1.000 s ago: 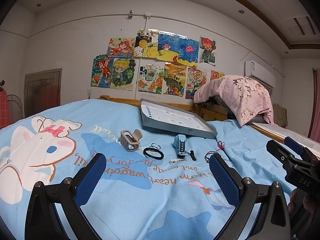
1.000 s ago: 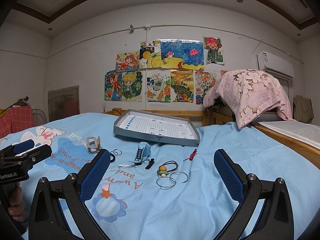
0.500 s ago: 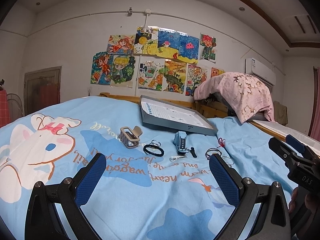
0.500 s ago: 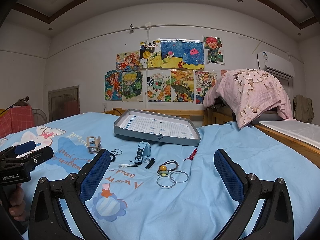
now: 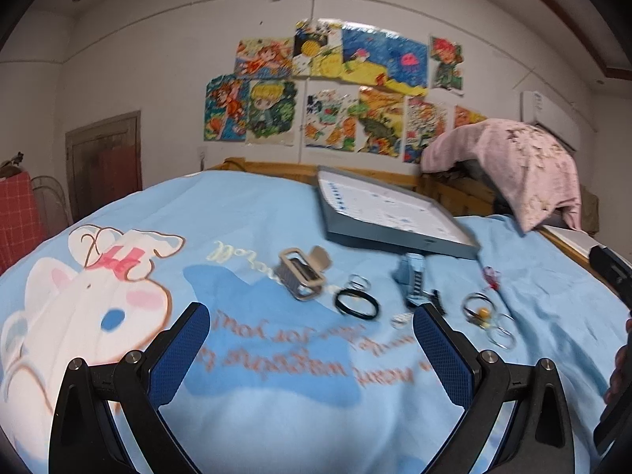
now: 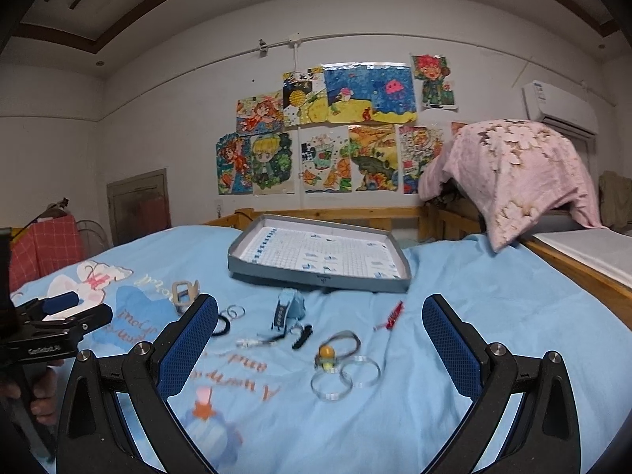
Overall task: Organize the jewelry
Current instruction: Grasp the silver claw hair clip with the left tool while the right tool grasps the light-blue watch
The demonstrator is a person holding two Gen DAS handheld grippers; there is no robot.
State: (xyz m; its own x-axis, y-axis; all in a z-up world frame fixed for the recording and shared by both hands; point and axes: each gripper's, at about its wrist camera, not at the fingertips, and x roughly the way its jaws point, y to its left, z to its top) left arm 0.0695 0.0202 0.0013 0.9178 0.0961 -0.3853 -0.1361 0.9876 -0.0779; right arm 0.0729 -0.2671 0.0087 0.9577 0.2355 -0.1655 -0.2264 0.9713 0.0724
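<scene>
Jewelry lies scattered on a light blue bedsheet. A grey tray with a white lined floor sits beyond it, also seen as the tray in the left wrist view. In front lie a beige hair claw, a black hair tie, a blue watch, a bracelet with an orange bead, two clear rings and a red clip. My left gripper and my right gripper both hover open over the sheet, holding nothing.
A wooden bed frame runs behind the tray. A pink flowered blanket is draped over something at the right. Drawings cover the wall. A person's hand holds the left gripper's handle at the left edge.
The left wrist view has swung nearer and downward toward the hair claw and hair tie, with motion blur. The right gripper has edged slightly closer to the rings and bracelet. Both stay open.
</scene>
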